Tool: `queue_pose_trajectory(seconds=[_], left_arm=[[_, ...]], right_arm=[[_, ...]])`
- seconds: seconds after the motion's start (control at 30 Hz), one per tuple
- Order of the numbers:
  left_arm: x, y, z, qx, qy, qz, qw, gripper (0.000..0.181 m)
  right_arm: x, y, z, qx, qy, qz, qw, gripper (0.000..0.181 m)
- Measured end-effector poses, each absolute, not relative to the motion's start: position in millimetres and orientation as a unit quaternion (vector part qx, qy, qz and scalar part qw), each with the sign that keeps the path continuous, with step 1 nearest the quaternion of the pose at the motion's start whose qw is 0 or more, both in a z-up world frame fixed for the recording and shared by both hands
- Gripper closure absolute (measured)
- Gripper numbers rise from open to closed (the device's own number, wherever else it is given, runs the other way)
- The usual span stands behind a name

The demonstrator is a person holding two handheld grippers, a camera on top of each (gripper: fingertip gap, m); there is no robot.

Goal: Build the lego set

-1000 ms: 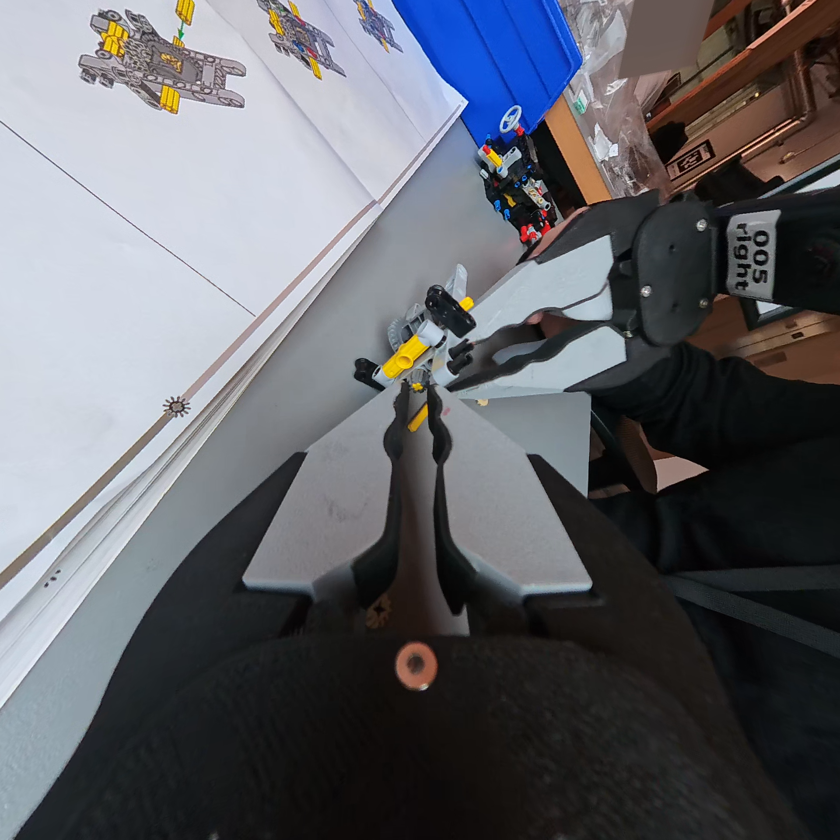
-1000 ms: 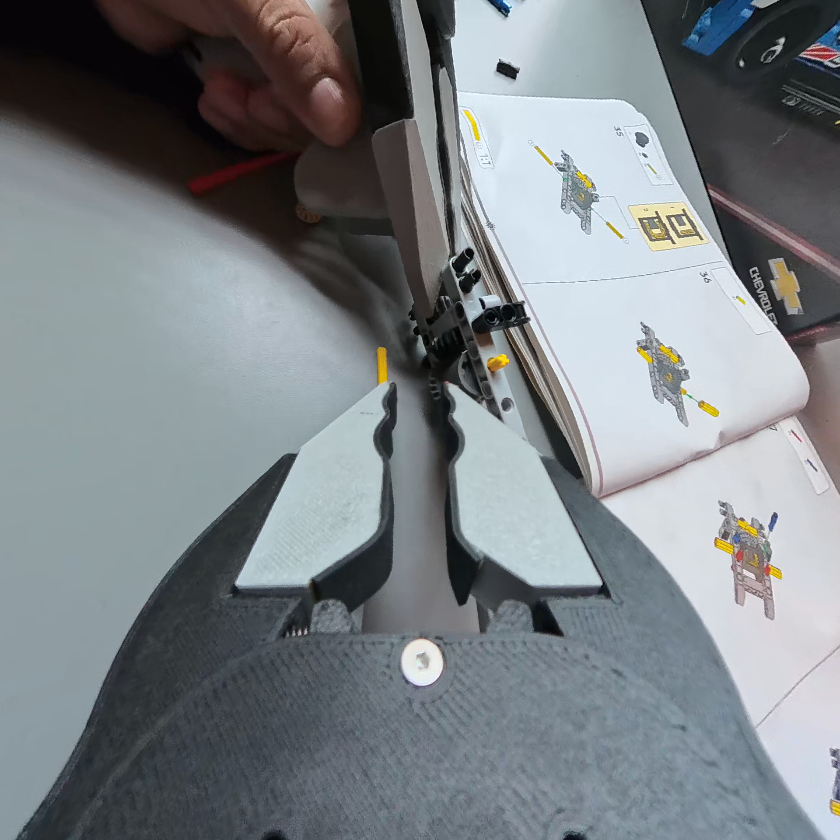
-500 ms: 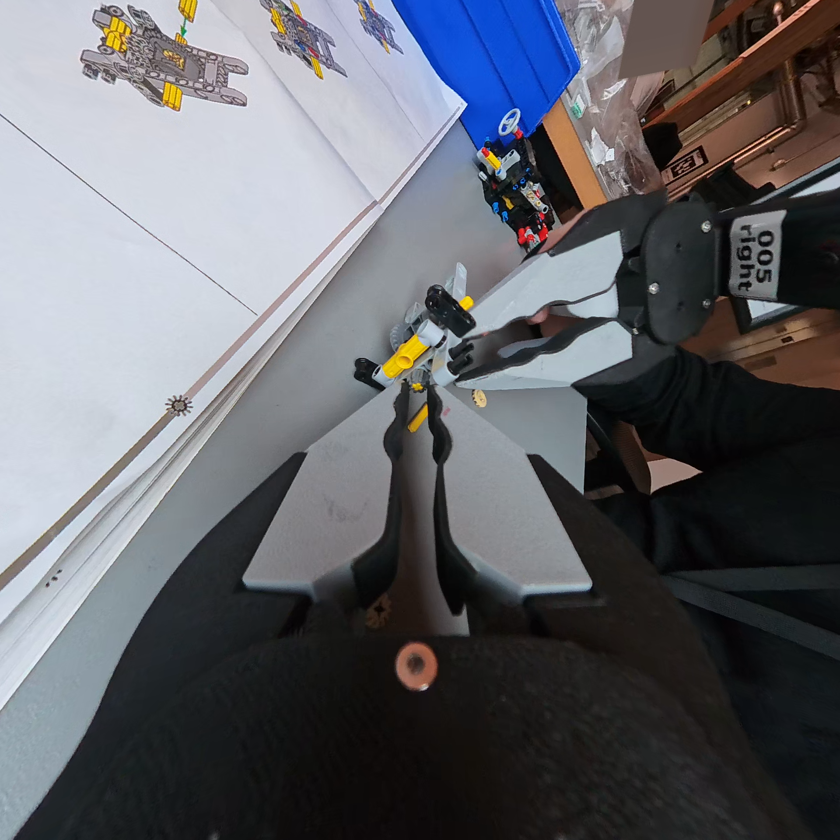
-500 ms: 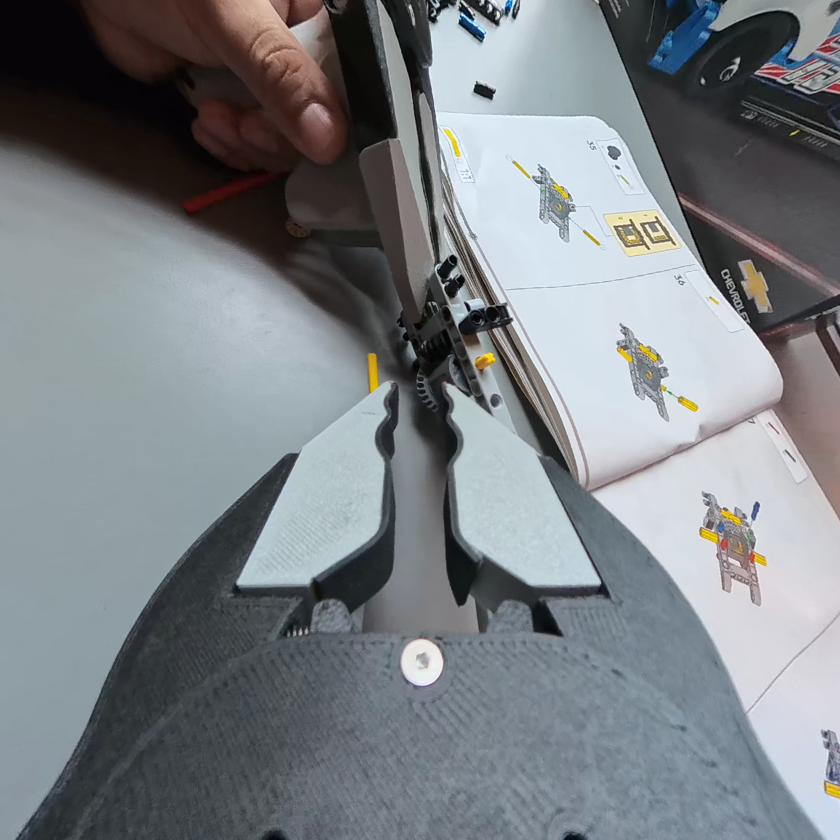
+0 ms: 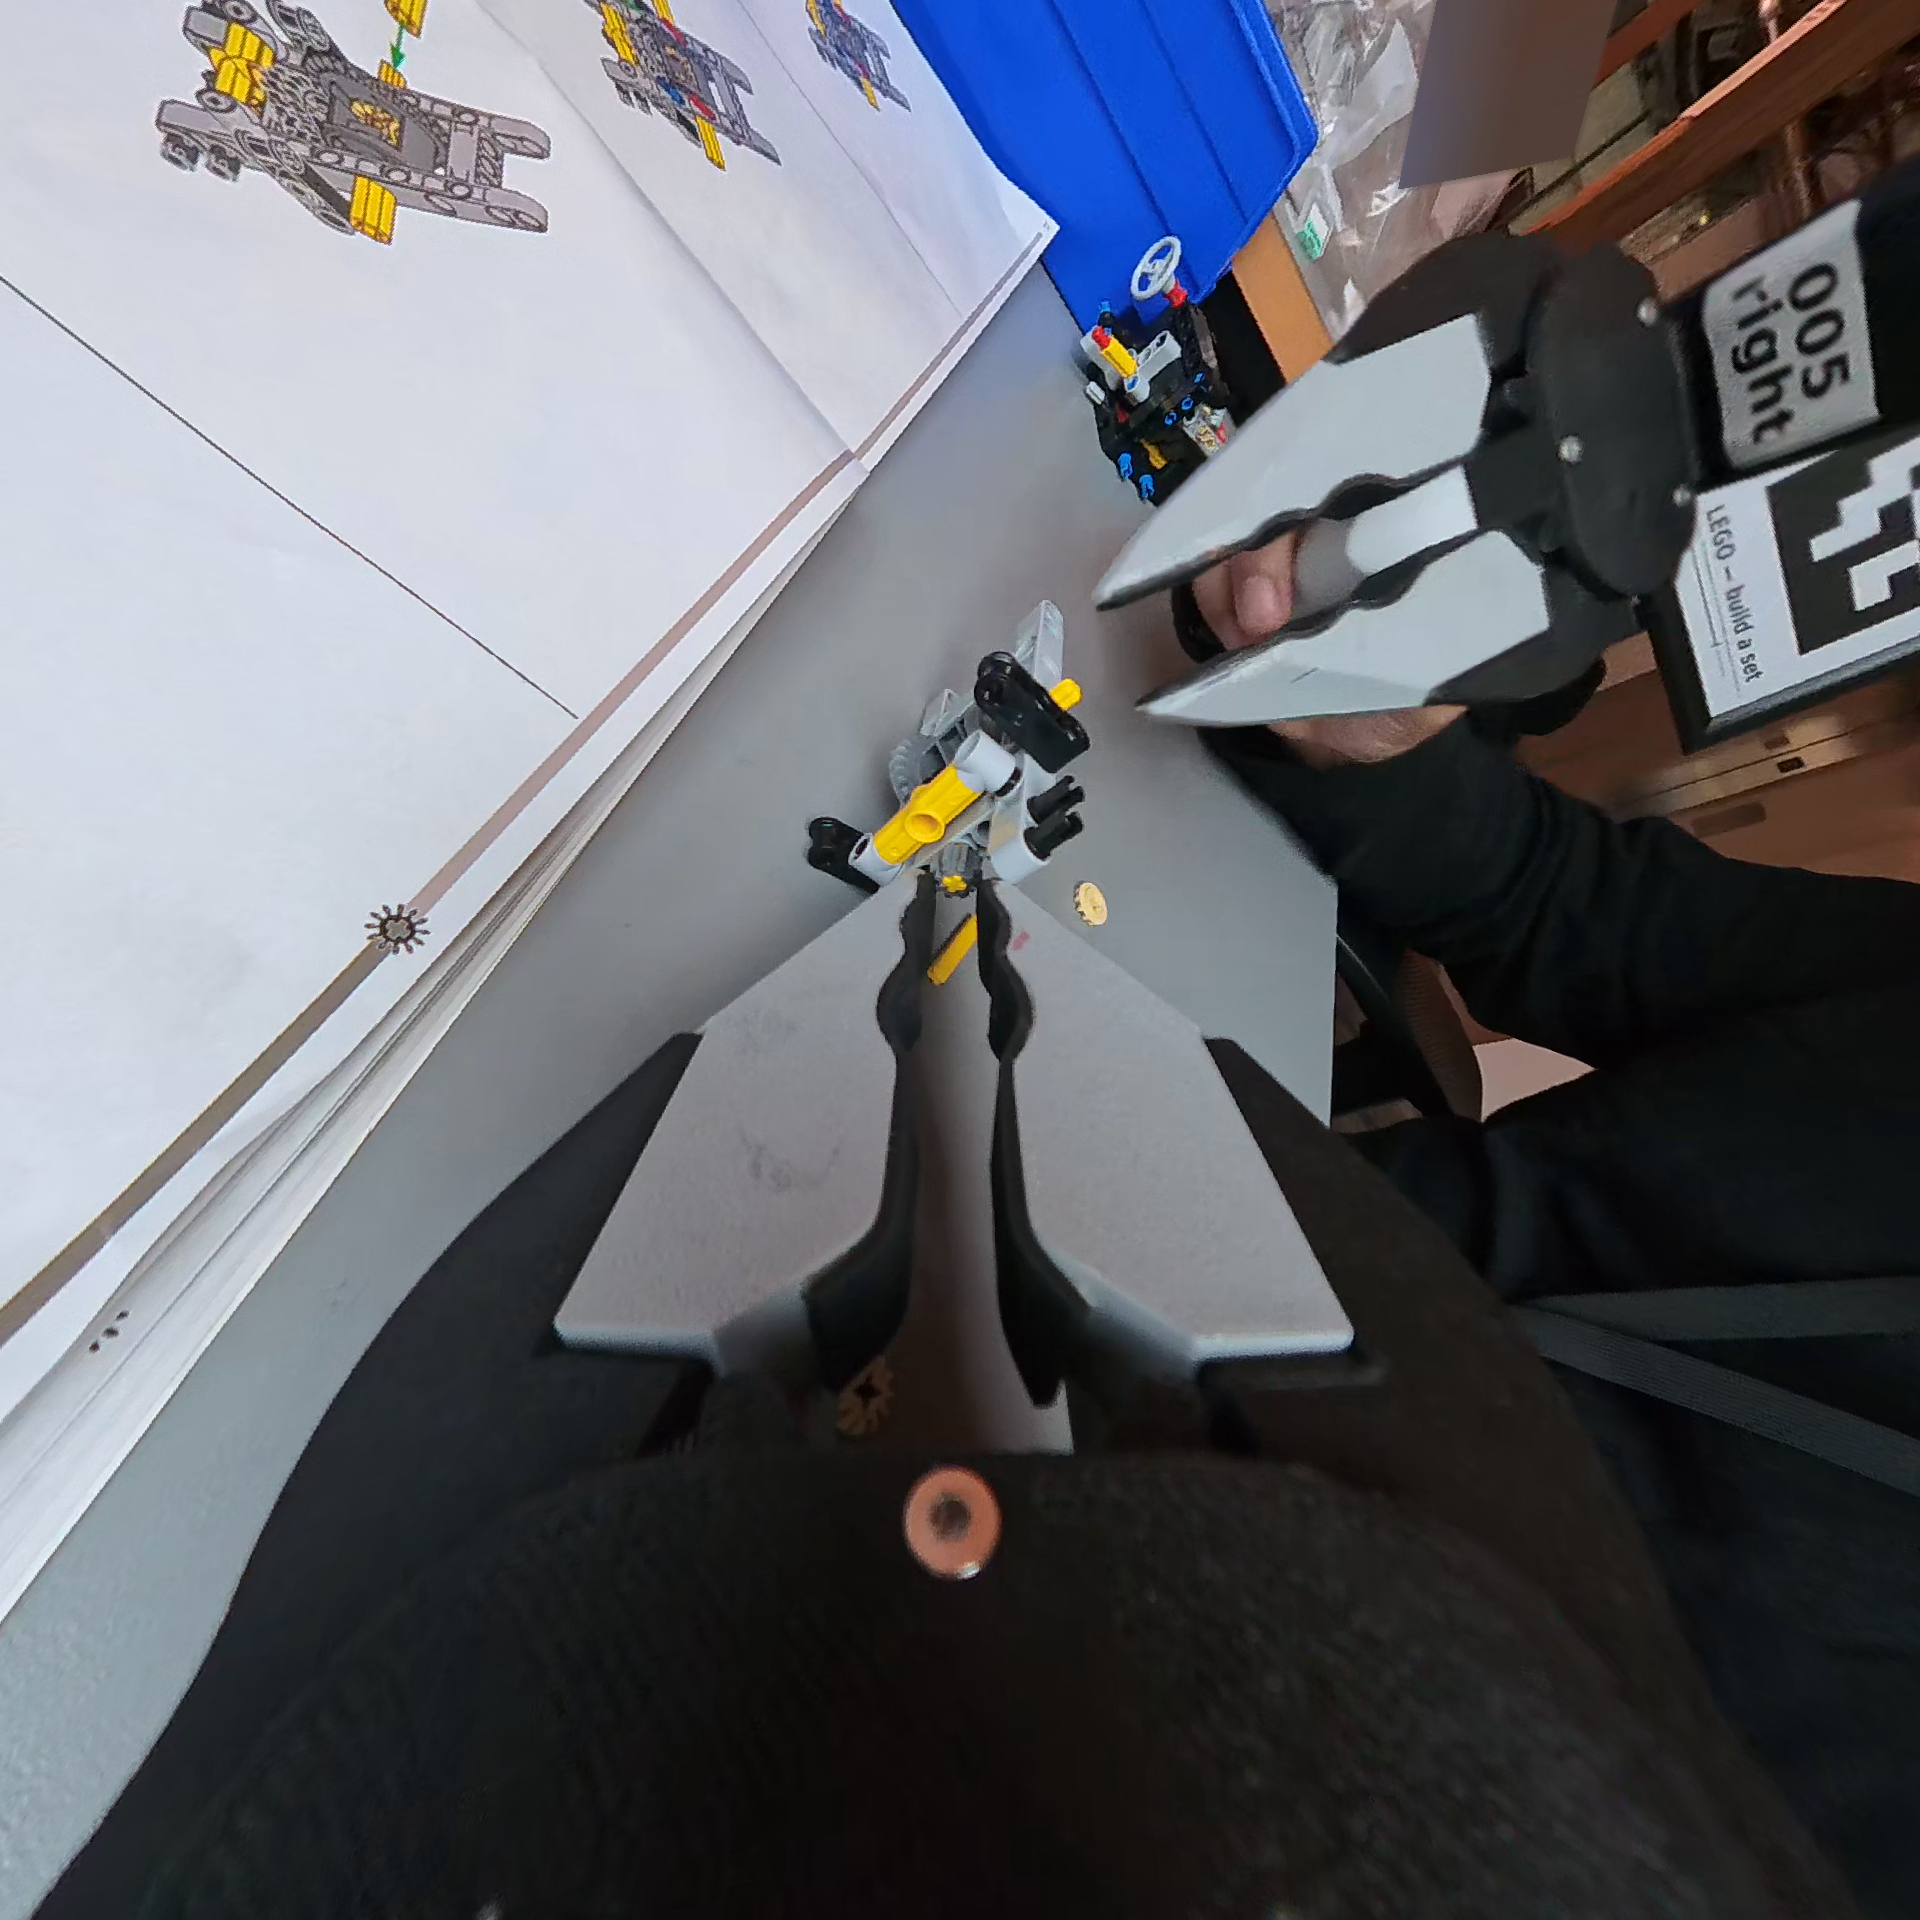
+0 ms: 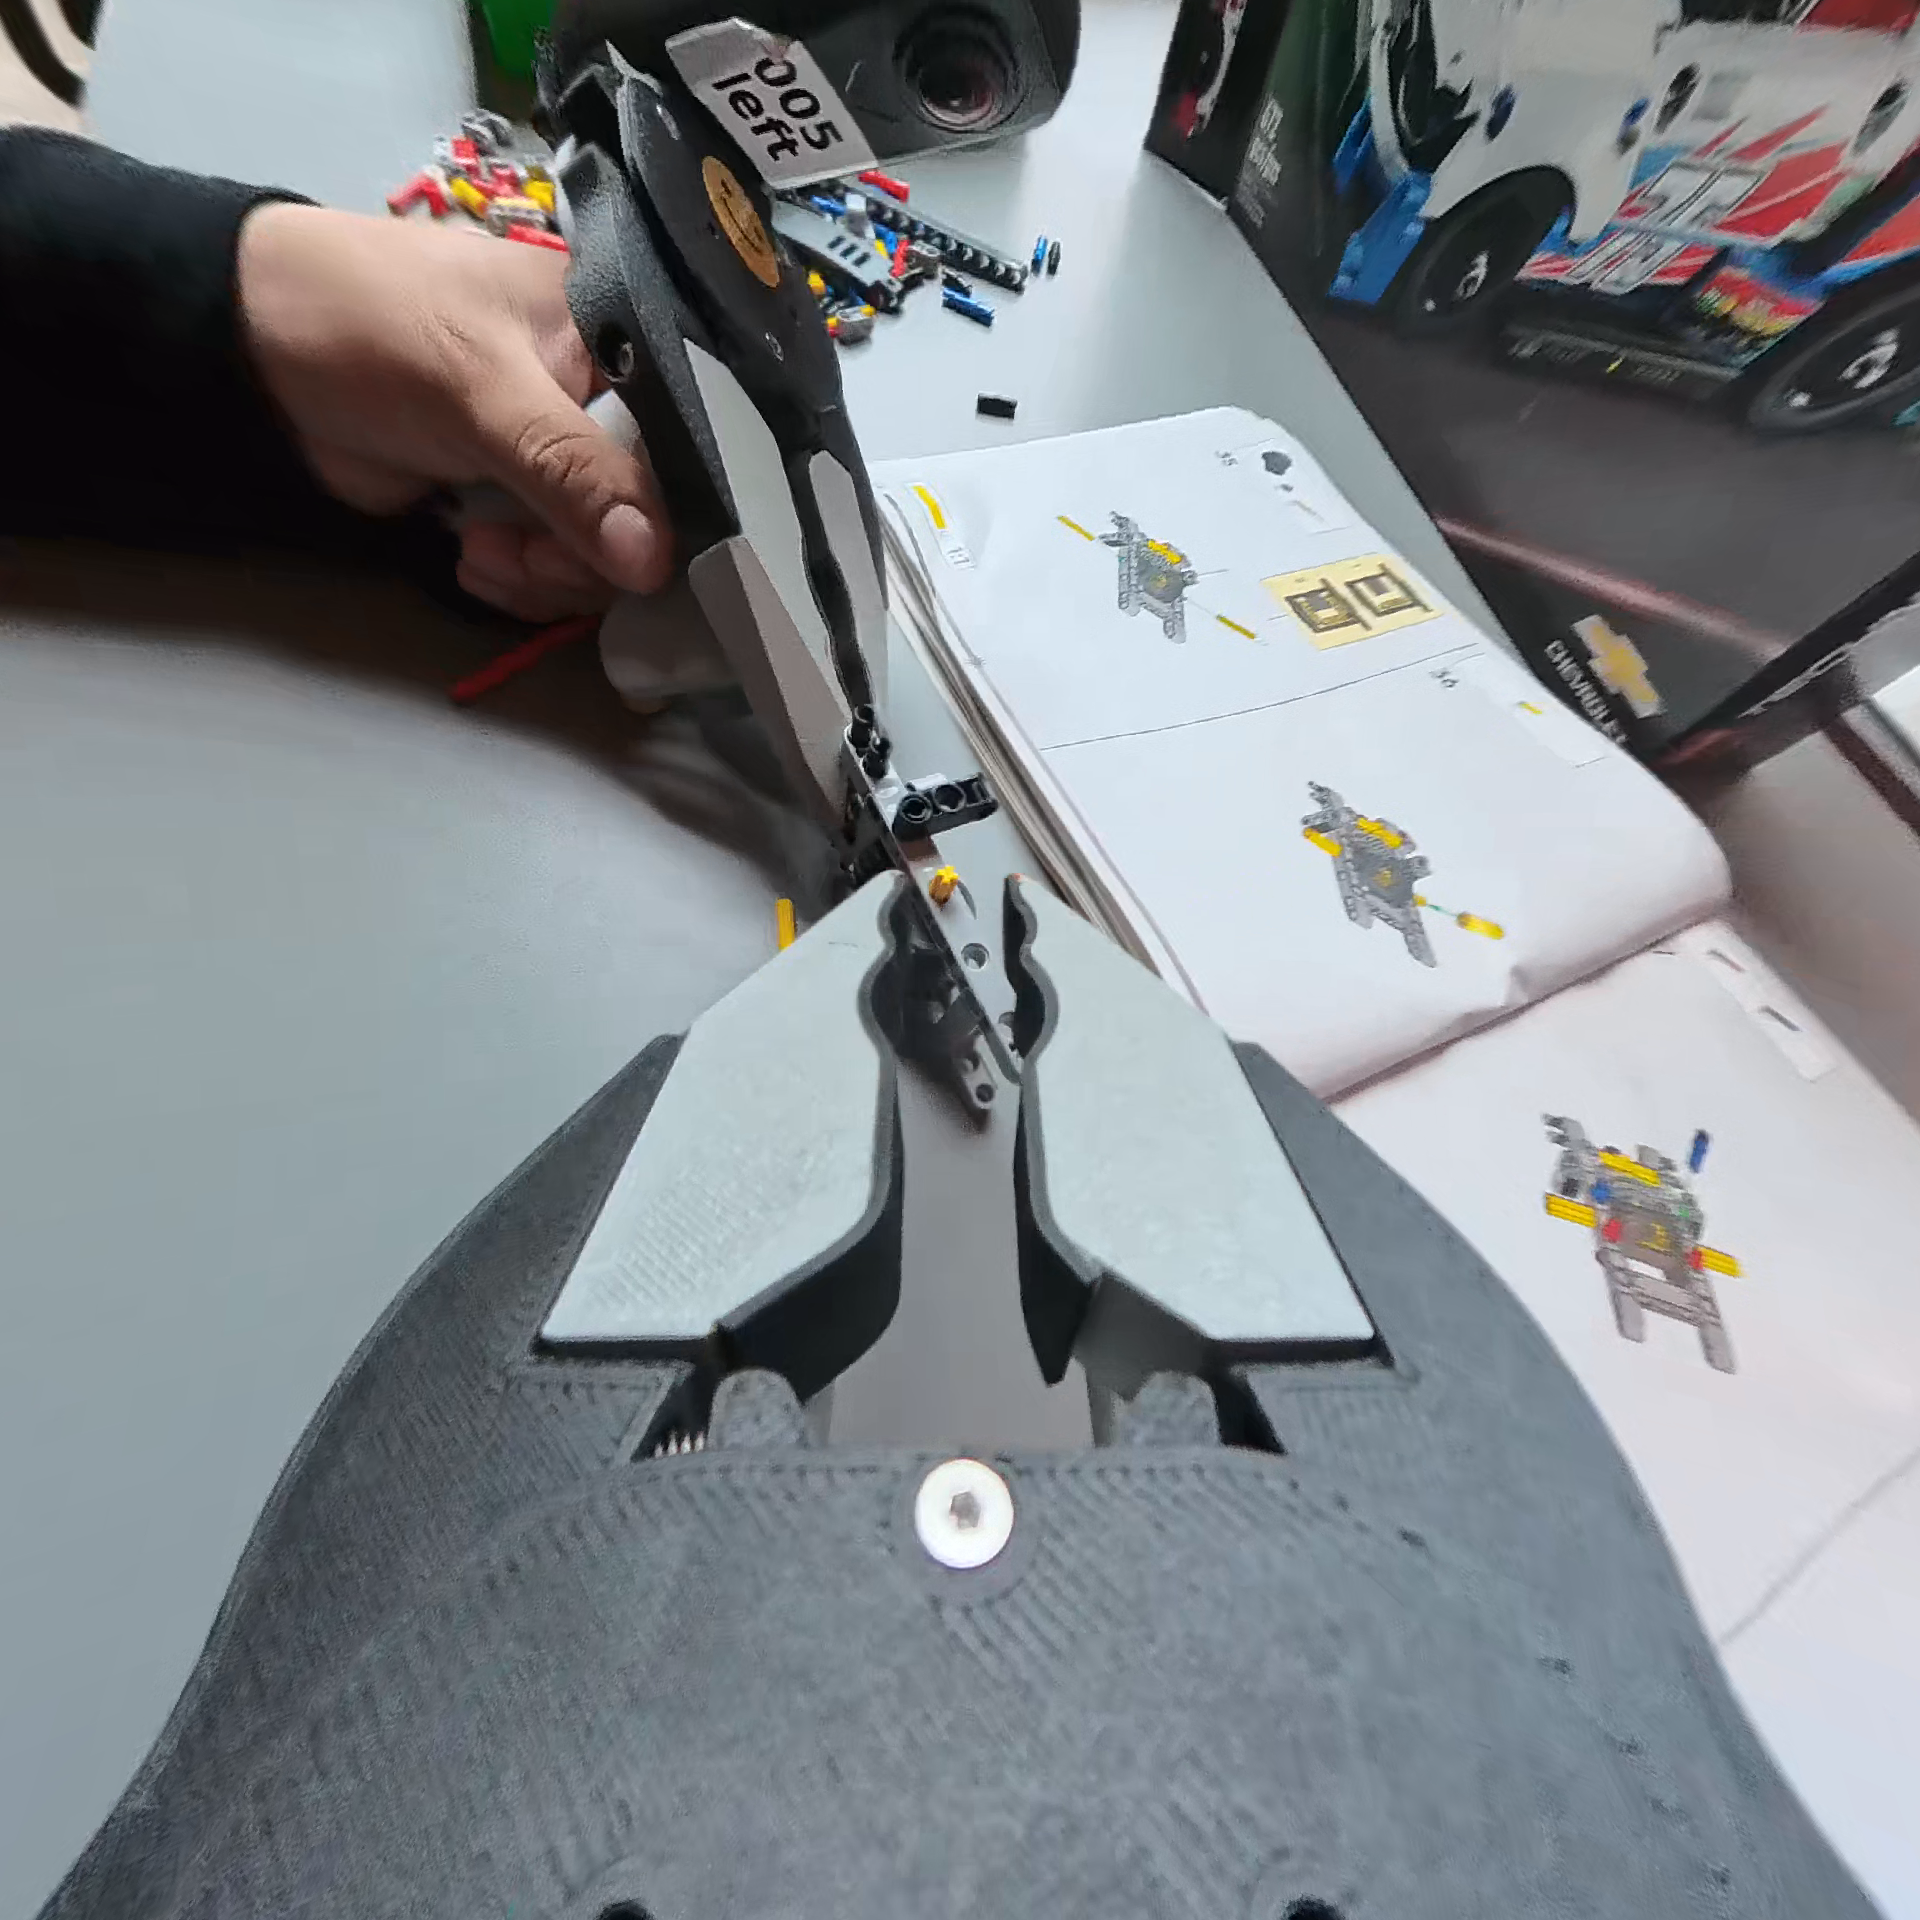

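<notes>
The left hand-held gripper [image 5: 948,896] is narrowed to a thin slit and pinches the near end of the lego model [image 5: 971,774], which stands on the grey bench [image 5: 727,727] at 12 o'clock from its tips. The exact part it clamps is hidden between the black pads. In the right wrist view the same model [image 6: 914,821] shows only as a dark beam with a yellow pin, much of it screened by the left gripper's grey fingers [image 6: 769,644] and blurred at the near end.

The right hand-held gripper [image 5: 1122,655] hangs at 2 o'clock from the model, just beside it and apart from it, its jaws spread moderately and holding nothing. In its own view the right gripper [image 6: 951,894] has a grey beam lying in the gap between the jaws; whether that beam touches either pad cannot be told.

A yellow pin [image 5: 951,951] and a tan gear [image 5: 1089,902] lie on the bench near the left tips, at about 1 o'clock. A second small gear [image 5: 868,1397] sits deep in the shadow at the jaw root, hard to make out.

The open manual [image 5: 364,520] fills the 10 o'clock side, cut off by the frame. A blue bin [image 5: 1122,125] stands at 1 o'clock, its contents out of sight, with a dark sub-assembly [image 5: 1153,405] in front of it. In the right wrist view loose pieces [image 6: 883,249] scatter at 12 o'clock, and the set's box [image 6: 1558,208] at 2 o'clock is blurred and cropped.
</notes>
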State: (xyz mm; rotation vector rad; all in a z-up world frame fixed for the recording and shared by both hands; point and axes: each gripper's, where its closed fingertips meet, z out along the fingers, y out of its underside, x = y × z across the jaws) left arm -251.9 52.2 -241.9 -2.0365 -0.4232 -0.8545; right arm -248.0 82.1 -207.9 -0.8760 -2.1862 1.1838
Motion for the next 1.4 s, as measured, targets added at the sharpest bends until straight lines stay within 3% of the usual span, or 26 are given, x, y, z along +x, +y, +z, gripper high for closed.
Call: queue_pose_trajectory(seconds=[0.23,0.63,0.9,1.07,1.27,1.4], left_arm=[[-252,52,-242,-0.817,-0.170,-0.343,0.431,0.176],[-253,52,-242,-0.815,-0.174,-0.347,0.430,0.176],[-253,52,-242,-0.814,-0.176,-0.349,0.430,0.176],[-253,52,-242,-0.813,-0.177,-0.351,0.429,0.176],[-254,51,-242,-0.811,-0.181,-0.357,0.427,0.176],[-253,51,-242,-0.809,-0.183,-0.363,0.424,0.176]], right_arm=[[-256,74,-219,-0.324,-0.812,0.430,0.225,0.180],[-255,92,-189,-0.337,-0.774,0.470,0.259,0.181],[-201,110,-237,-0.346,-0.843,0.398,0.109,0.180],[-203,118,-263,-0.349,-0.870,0.336,0.094,0.156],[-208,129,-241,-0.348,-0.848,0.372,0.148,0.159],[-206,129,-230,-0.380,-0.806,0.436,0.122,0.158]])
